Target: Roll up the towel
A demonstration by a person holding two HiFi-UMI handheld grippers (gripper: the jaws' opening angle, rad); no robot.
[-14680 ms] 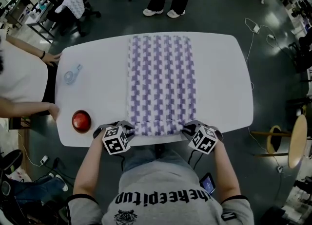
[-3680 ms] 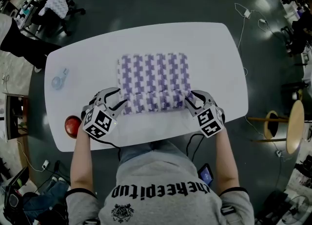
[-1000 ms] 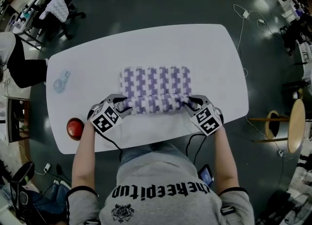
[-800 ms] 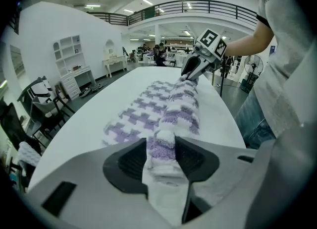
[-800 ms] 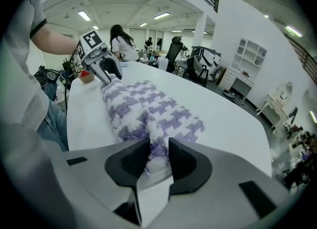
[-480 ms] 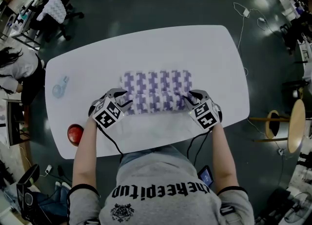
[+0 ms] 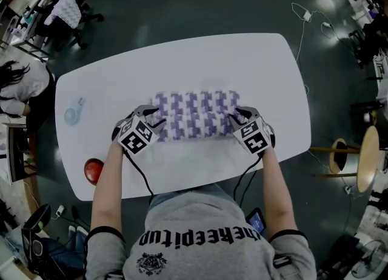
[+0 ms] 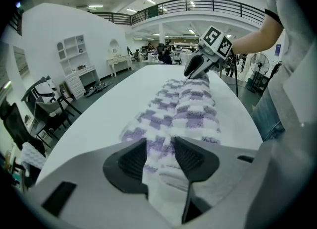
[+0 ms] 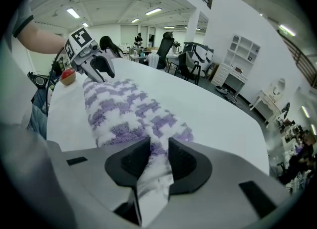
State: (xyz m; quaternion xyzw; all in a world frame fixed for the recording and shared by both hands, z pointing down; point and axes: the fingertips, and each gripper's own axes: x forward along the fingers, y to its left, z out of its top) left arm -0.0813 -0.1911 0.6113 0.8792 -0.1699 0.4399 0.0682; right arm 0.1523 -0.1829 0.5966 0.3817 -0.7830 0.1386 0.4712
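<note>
We hold the left gripper (image 7: 156,119) at the left end of the towel (image 7: 195,114) and the right gripper (image 7: 237,117) at its right end. The towel lies in the centre of the head view, on the middle of the white table (image 7: 254,60). It forms a short, thick, purple-and-white checked bundle running left to right.

In the left gripper view, both pads bear on a fold of the cloth at the lower centre of the frame, so the jaws are pinching the towel. In the right gripper view, the jaws likewise clamp the fabric between the pads. Both gripper views show the bundle as two soft ridges side by side, reaching to the opposite gripper.

A red round object (image 7: 93,168) sits at the lower left of the table, well apart from the towel. A pale blue item (image 7: 74,110) lies near the table's left edge.
</note>
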